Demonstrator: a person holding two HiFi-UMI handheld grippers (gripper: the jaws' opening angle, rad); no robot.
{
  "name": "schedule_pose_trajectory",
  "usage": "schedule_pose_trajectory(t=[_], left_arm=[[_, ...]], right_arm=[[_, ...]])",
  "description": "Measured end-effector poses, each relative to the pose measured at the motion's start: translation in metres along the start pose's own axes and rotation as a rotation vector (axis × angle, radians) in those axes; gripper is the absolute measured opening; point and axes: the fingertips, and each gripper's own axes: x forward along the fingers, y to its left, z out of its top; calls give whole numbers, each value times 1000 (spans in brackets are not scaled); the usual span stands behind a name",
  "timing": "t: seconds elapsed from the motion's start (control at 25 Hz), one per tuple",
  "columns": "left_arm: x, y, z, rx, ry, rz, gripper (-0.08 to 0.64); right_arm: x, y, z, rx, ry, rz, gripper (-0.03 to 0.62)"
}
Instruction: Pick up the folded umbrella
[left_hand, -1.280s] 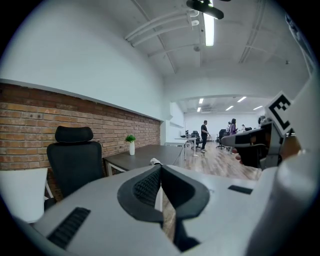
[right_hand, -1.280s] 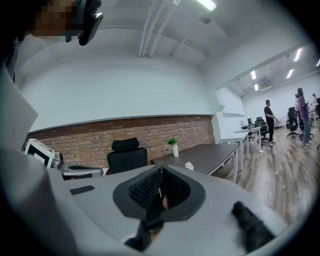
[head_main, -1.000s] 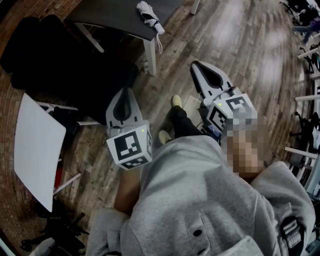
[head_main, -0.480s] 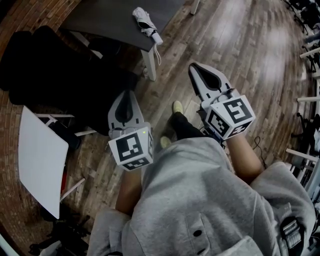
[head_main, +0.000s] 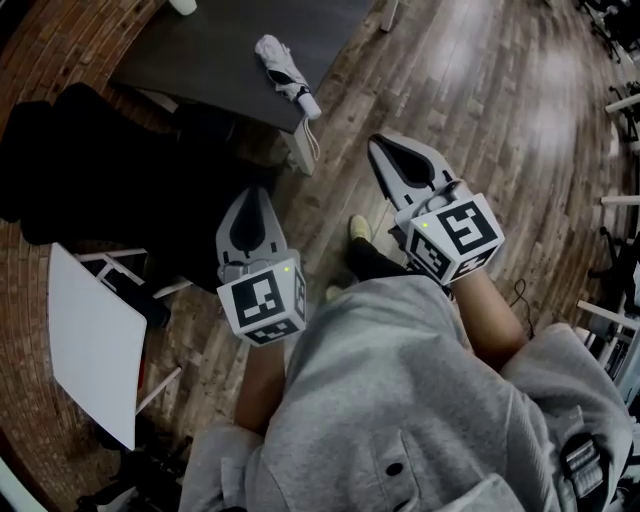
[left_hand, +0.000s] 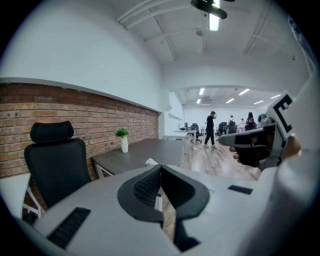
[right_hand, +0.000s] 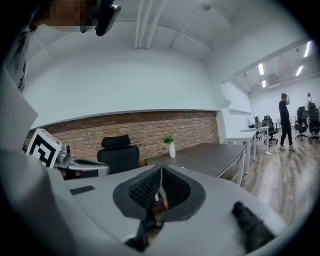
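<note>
While left gripper (head_main: 254, 190) and right gripper (head_main: 379, 146) sit closed, empty, folded umbrella (head_main: 283, 72) well ahead of both — on dark desk (head_main: 205, 55).

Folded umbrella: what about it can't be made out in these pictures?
- Left gripper view: the folded umbrella is mostly hidden behind the shut left claw; only a white end shows.
- Right gripper view: the shut right claw covers the near end of the desk; no umbrella can be told.
- Head view: it is small; whether its strap is fastened is unclear.
</note>
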Motion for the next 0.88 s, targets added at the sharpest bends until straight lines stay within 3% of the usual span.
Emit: schedule_pose_trajectory(t=[0.88], left_arm=[[86, -15, 27, 9, 37, 85, 14]], right_arm=[[67, -73, 14, 7, 24, 110, 25]])
